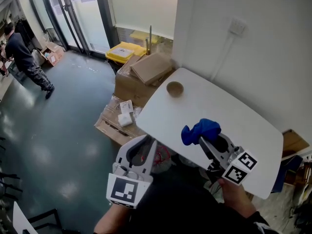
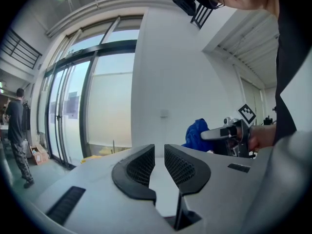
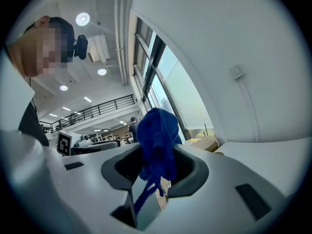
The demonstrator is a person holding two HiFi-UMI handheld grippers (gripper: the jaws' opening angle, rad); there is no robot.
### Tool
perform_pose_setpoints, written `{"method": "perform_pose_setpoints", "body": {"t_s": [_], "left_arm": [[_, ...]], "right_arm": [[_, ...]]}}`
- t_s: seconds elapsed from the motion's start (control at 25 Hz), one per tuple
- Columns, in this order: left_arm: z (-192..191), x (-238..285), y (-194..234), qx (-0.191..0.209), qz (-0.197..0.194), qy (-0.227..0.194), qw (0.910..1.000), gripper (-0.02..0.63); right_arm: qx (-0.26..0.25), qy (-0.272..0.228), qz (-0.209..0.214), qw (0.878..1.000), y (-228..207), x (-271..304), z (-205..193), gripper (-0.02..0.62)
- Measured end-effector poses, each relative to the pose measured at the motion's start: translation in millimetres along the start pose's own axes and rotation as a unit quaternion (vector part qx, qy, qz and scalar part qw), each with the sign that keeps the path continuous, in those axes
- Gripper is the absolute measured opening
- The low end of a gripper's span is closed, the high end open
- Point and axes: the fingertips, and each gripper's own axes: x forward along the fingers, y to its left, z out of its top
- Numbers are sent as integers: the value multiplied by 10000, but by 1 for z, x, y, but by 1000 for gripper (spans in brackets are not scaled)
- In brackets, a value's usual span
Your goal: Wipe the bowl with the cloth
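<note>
Left gripper (image 1: 145, 141): nearest the head camera, at the near-left edge of the white table (image 1: 229, 106), jaws a narrow gap apart with nothing between them. Right gripper (image 1: 204, 141): over the table's near part, jaws clamped on the blue cloth (image 1: 201, 131), a bunched wad whose long axis runs out from the jaw tips, up and away from the hand, with loose strands trailing back between the jaws. Bowl (image 1: 174, 88): small, tan, upright with its mouth facing up, near the table's far corner, well apart from the cloth and both grippers.
</note>
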Motion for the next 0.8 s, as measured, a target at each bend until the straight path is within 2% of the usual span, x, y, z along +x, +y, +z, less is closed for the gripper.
{"method": "perform_pose_setpoints", "body": {"t_s": [0.12, 0.36, 0.64, 0.8], "left_arm": [[-5, 2, 28, 142, -25, 43, 9999, 71], [-11, 19, 55, -255, -301, 81, 9992, 71], [-17, 85, 66, -466, -467, 284, 9974, 71], [-13, 93, 65, -602, -501, 332, 9964, 71]], "right_arm": [[60, -18, -72, 10000, 7, 27, -5, 117], [148, 159, -228, 9995, 4, 56, -15, 117], [369, 199, -266, 9988, -55, 81, -12, 117], [443, 219, -226, 9985, -62, 83, -10, 117]]}}
